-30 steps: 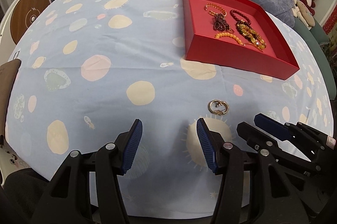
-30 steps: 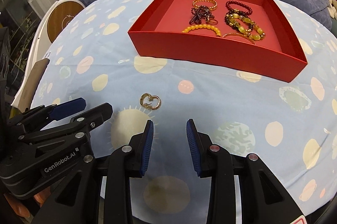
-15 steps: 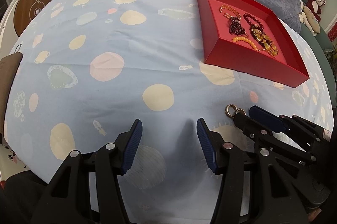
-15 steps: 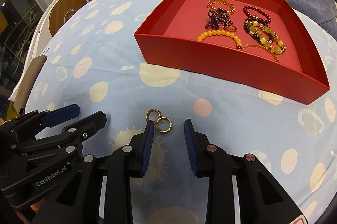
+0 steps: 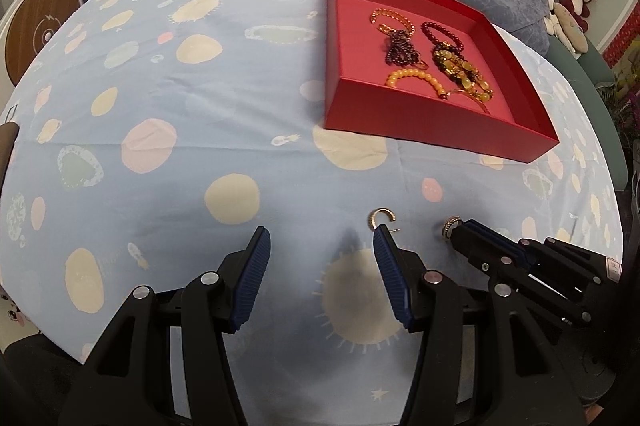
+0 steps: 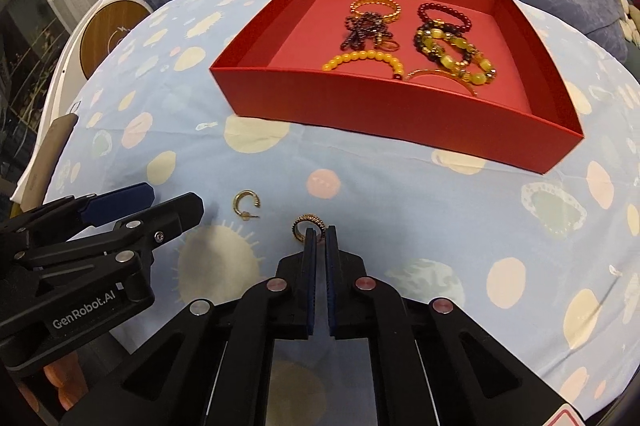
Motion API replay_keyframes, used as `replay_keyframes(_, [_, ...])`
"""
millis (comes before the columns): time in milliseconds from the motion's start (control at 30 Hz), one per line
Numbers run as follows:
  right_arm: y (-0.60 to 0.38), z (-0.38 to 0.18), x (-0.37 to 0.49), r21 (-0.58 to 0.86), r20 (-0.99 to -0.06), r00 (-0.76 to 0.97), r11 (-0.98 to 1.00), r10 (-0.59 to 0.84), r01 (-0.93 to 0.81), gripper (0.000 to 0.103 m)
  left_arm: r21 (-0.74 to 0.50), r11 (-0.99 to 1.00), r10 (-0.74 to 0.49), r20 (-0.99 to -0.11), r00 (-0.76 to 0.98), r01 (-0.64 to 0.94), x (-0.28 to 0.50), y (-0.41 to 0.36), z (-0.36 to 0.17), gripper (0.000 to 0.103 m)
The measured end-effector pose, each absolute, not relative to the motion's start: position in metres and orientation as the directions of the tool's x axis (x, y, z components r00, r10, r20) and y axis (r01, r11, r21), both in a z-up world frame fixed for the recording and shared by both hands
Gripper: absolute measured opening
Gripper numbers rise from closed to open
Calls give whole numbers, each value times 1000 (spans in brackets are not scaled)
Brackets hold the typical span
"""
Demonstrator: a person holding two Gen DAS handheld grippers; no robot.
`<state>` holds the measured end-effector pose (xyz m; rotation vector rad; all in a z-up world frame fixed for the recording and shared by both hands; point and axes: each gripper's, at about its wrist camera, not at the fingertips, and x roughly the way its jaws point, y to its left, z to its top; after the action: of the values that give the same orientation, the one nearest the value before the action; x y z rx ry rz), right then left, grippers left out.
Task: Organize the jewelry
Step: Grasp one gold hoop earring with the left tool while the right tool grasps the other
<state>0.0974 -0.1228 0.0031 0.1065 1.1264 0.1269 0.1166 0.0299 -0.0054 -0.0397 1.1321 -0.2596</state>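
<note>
Red tray [image 6: 384,106] at upper frame already holds the bracelets [image 6: 420,38]. My right gripper [image 6: 319,232] has just been closing and now pinches one gold earring [image 6: 308,226]; my left gripper [image 5: 320,246] stands apart, empty, beside the other earring [image 5: 382,218] on the cloth.

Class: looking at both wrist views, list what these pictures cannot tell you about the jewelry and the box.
- Held earring: lower part hidden between the right gripper pads, right wrist view.
- Red box: near floor hidden by its front wall, both views.
- Bracelets: tangled, count unclear.
- Loose earring: detail too small.
</note>
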Motion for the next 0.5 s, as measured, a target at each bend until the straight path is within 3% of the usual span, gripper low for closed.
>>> replay_keyframes(200, [-145, 2, 91, 177, -896, 413, 984, 163, -5, 5, -164, 964, -236, -894, 382, 211, 119, 8, -11, 51])
replay_keyframes(333, [-142, 5, 89, 174, -888, 432, 985, 160, -7, 27, -161, 964, -235, -891, 387, 214, 120, 6, -9, 51])
replay_keyframes(500, [-132, 0, 94, 153, -891, 429, 988, 149, -26, 27, -156, 966, -227, -895, 385, 207, 122, 10, -9, 51])
